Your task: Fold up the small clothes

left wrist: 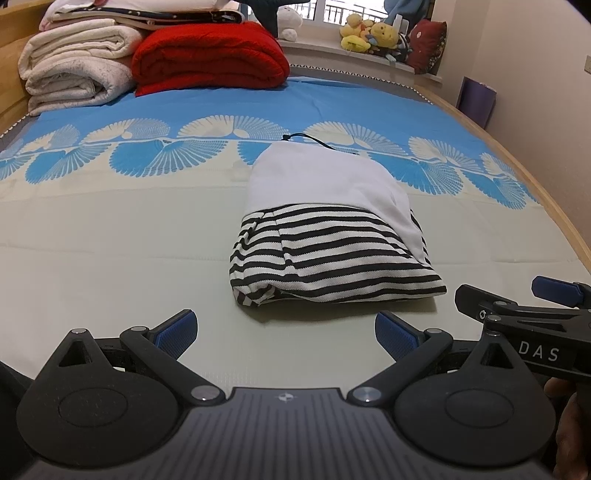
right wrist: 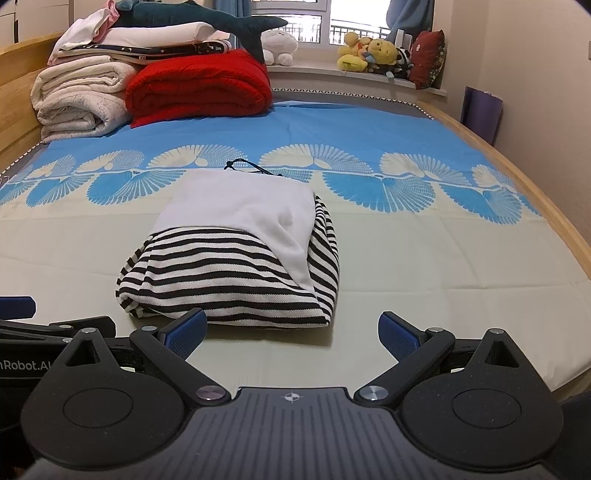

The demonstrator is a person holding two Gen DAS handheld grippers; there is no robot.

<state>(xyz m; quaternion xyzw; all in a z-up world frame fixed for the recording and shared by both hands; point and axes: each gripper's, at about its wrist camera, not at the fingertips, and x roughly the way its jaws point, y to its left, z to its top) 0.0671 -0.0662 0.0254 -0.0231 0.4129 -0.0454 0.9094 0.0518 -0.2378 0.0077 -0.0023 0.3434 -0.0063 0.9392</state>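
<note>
Striped garment (left wrist: 332,254) lies folded on bed (left wrist: 110,240); left gripper (left wrist: 286,332) and right gripper (right wrist: 291,332) both spread, empty; risk: a careless nudge undoes fold.

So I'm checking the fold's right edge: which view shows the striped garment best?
Right wrist view: the striped garment lies nearer and shows its right side layers. Left wrist view shows it smaller, off-centre.

Wooden-framed bed (right wrist: 546,206) beneath window (right wrist: 354,18)
</note>
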